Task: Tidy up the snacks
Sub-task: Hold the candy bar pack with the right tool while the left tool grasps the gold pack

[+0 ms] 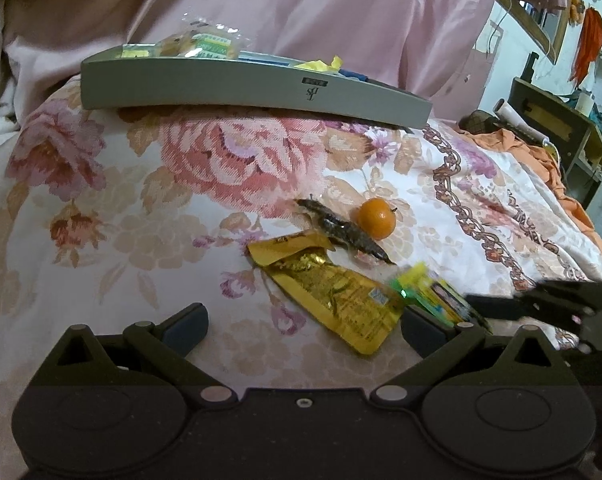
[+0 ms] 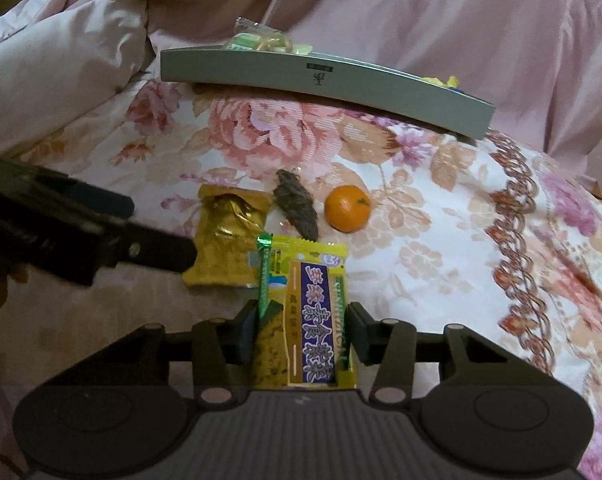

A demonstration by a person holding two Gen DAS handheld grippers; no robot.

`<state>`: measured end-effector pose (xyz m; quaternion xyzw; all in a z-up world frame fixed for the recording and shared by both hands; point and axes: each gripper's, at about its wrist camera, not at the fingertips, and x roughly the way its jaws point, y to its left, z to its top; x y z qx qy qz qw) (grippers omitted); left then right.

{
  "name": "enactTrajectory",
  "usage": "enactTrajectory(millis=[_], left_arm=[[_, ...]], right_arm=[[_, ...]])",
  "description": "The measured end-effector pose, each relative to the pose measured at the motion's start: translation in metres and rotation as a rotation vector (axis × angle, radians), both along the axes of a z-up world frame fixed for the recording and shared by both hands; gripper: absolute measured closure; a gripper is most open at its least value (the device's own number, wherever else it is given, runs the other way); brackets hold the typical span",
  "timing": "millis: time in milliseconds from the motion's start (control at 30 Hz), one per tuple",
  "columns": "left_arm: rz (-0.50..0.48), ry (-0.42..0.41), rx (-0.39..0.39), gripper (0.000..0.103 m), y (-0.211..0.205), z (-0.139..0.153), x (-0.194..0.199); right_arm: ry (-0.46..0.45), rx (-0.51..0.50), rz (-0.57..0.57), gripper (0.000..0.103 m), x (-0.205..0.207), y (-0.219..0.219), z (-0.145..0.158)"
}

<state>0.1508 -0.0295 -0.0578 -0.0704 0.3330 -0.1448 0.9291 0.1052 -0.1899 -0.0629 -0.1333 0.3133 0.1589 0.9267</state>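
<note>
Bedspread [image 1: 101, 208]: floral, fills the middle of both views; every loose snack lies on it.
Pink cloth [image 1: 321, 8]: draped across the top of both frames, behind the tray.
Tray [image 1: 237, 88]: grey, long, upper centre of the left view, upper right of centre in the right view [image 2: 325, 80]. It rests on the bedspread, well apart from the loose snacks. Wrapped snacks [image 1: 205, 46] poke above its rim at the left end and a yellow wrapper [image 1: 321, 65] sits further right.
Shelf [image 1: 561, 128]: dark, far right edge of the left view, with clutter I cannot make out.
Left gripper [image 1: 303, 330]: spread wide, holding nothing, bottom centre of its own view. One fingertip sits just beside the gold pack's near edge. In the right view it enters from the left edge [image 2: 101, 236] and covers part of the bedspread beside the gold pack.
Right gripper [image 2: 303, 330]: its fingers stand against both sides of the biscuit pack, seemingly gripping it. In the left view it is a dark blur at lower right [image 1: 541, 304].
Biscuit pack [image 2: 307, 312]: yellow with a purple label, bottom centre of the right view, its far end overlapping the gold pack.
Gold pack [image 2: 229, 240]: crumpled, centre left, between the left gripper and the dark snack.
Dark snack [image 2: 297, 208]: clear-wrapped, brown, between the gold pack and the orange.
Orange [image 2: 347, 208]: small, just right of the dark snack, apart from it.
</note>
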Motion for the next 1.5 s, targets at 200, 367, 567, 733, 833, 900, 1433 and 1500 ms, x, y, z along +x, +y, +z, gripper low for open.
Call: enactTrajectory(millis=[200, 367, 567, 733, 833, 900, 1433, 1500], left_arm=[[0.01, 0.022, 0.049, 0.001, -0.023, -0.001, 0.031], [0.031, 0.046, 0.091, 0.001, -0.036, -0.003, 0.052], [-0.008, 0.011, 0.193, 0.004, -0.042, -0.007, 0.051], [0.02, -0.005, 0.164, 0.024, -0.031, -0.005, 0.044], [0.029, -0.005, 0.158, 0.034, -0.027, -0.003, 0.041], [0.027, -0.003, 0.159, 0.034, -0.024, -0.002, 0.04], [0.005, 0.017, 0.256, 0.03, -0.043, -0.003, 0.051], [-0.001, 0.008, 0.249, 0.039, -0.039, -0.003, 0.048]], right_arm=[[0.032, 0.064, -0.038, 0.049, -0.012, -0.021, -0.003], [0.025, 0.066, -0.034, 0.048, -0.022, -0.03, -0.005], [0.017, 0.088, -0.025, 0.047, -0.024, -0.036, -0.007], [0.014, 0.099, -0.024, 0.047, -0.024, -0.038, -0.008], [0.013, 0.096, -0.026, 0.047, -0.025, -0.037, -0.008], [0.014, 0.094, -0.03, 0.047, -0.025, -0.036, -0.007], [0.015, 0.091, -0.043, 0.045, -0.021, -0.034, -0.008], [0.015, 0.09, -0.049, 0.044, -0.018, -0.032, -0.008]])
